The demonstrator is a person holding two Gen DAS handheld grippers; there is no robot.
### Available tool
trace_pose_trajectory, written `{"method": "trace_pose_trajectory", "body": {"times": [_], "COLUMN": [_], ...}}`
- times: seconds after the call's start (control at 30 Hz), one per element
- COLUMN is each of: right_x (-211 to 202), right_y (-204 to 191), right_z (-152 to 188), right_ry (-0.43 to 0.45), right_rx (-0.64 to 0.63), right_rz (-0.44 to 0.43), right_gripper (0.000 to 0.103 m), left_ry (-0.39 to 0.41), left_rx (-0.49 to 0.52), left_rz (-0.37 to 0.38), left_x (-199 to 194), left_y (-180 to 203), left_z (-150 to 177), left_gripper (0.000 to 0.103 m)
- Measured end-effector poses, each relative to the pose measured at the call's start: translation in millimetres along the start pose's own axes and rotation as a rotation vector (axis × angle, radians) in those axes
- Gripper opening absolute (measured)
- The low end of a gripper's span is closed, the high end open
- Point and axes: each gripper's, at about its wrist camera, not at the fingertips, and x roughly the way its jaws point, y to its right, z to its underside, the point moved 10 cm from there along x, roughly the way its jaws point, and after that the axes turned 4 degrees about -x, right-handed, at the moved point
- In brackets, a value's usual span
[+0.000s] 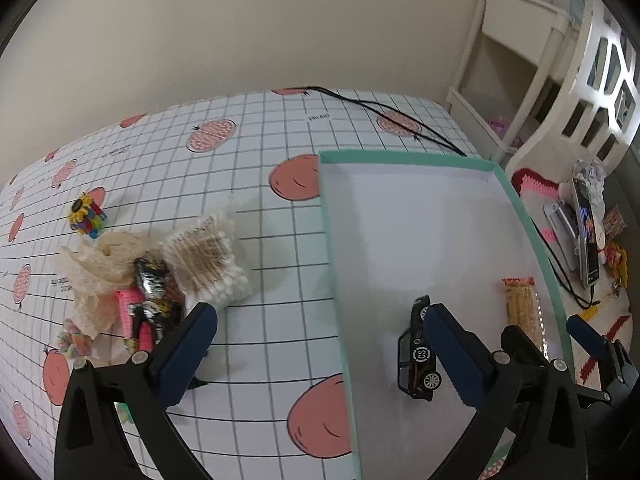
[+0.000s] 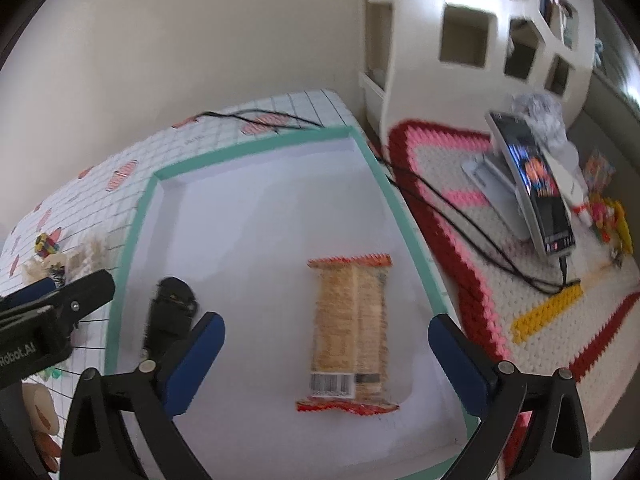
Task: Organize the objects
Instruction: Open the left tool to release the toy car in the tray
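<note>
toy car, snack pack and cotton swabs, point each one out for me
toy car [image 1: 416,354]: left wrist view, on its roof and side.
snack pack [image 2: 350,328]: right wrist view, middle of the wrapper.
cotton swabs [image 1: 210,258]: left wrist view, middle of the bundle.

On my bench [image 1: 260,240] the box [image 1: 332,264] lies right of the cotton swabs [image 1: 212,264] and wrappers [image 1: 152,300]. In it, the toy car [image 1: 418,356] sits left of the cracker pack [image 2: 352,332].
</note>
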Motion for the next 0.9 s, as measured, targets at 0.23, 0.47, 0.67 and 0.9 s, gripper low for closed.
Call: {"method": "trace_pose_trajectory", "body": {"times": [0.23, 0.47, 0.67, 0.9], "right_x": [-16.6, -30.3, -43.1, -47.6], "right_y": [-33.5, -82.4, -123.6, -168.0], "right_z": [-17.5, -29.4, -33.6, -32.7], "right_ry": [0.072, 0.105, 0.124, 0.117], "right_rx": [-0.057, -0.083, -0.088, -0.119], "right_rz": [-0.059, -0.157, -0.235, -0.282], "right_gripper": [0.103, 0.103, 0.103, 0.103], "left_ry": [0.051, 0.089, 0.109, 0.073], "left_rx": [-0.064, -0.184, -0.258, -0.306], "left_rz": [-0.014, -0.056, -0.093, -0.105], "left_x": [-23.9, -46.2, -58.3, -61.7], "left_y": [-32.2, -96.5, -143.7, -181.8], "left_z": [-14.4, -22.4, -24.2, -12.5], "left_gripper": [0.103, 0.103, 0.103, 0.103]}}
